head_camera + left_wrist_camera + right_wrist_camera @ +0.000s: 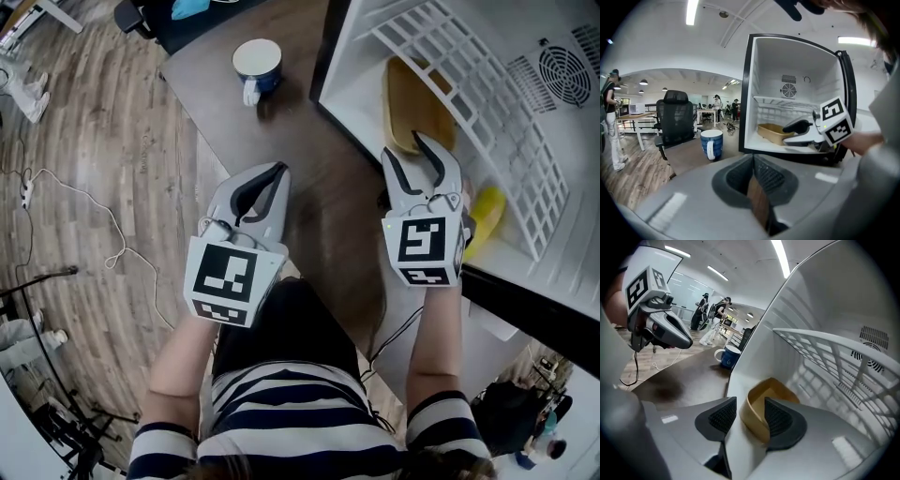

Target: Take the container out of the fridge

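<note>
A tan, open-topped container [412, 112] lies on the floor of the open white fridge [349, 66], under its wire shelf [487, 103]. My right gripper [405, 150] reaches into the fridge mouth. It is open, and the container's near wall [761, 408] stands between its pads, one pad inside the container and one outside; a gap shows beside the outer pad. The left gripper [278, 170] hovers over the brown table [319, 197] in front of the fridge, shut and holding nothing. The left gripper view shows the container [773, 132] with the right gripper [806, 131] at it.
A blue mug [256, 66] with a white handle stands on the table left of the fridge. Something yellow [486, 217] sits by the fridge's near edge, just right of my right gripper. A black office chair [677, 117] stands beyond the table. A white cable [84, 202] trails on the wooden floor.
</note>
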The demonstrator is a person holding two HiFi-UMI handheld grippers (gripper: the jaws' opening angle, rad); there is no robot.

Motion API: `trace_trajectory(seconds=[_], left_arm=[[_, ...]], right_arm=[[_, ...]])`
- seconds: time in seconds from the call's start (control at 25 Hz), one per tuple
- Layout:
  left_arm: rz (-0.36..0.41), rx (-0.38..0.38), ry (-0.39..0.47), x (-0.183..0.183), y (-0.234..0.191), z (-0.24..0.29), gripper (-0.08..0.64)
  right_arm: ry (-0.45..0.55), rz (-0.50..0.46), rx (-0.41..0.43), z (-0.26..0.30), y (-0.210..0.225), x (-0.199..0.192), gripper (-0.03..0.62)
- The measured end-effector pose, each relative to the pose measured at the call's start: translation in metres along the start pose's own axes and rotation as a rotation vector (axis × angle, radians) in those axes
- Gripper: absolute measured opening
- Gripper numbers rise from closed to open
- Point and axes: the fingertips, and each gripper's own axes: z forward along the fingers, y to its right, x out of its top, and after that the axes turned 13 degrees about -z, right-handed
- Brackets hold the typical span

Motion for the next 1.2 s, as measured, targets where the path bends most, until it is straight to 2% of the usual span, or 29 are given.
trace_trajectory(seconds=[0.12,0.32,0.56,0.68,0.96,1.2], left_arm=[[-0.002,0.010,-0.001,-0.001,-0.003,-0.001,0.000],[0.000,0.022,-0.003,-0.002,-0.005,-0.002,0.000],[0.004,0.031,0.006,0.001,-0.006,-0.006,0.000],[0.006,0.034,0.011,0.003,-0.008,-0.010,0.000],[0.011,0.032,0.020,0.004,-0.010,-0.022,0.000],[0.013,0.021,0.033,0.007,-0.015,-0.038,0.000]], right_arm=[[-0.006,-0.014,0.017,0.002,-0.001,-0.001,0.171],[-0.012,-0.069,0.028,0.002,-0.002,-0.001,0.122],[-0.025,-0.164,0.062,0.002,-0.008,0.001,0.086],[-0.028,-0.177,0.079,0.001,-0.011,0.003,0.057],[-0.041,-0.171,0.094,-0.002,-0.019,0.007,0.036],[-0.057,-0.170,0.074,-0.015,-0.025,0.015,0.023]])
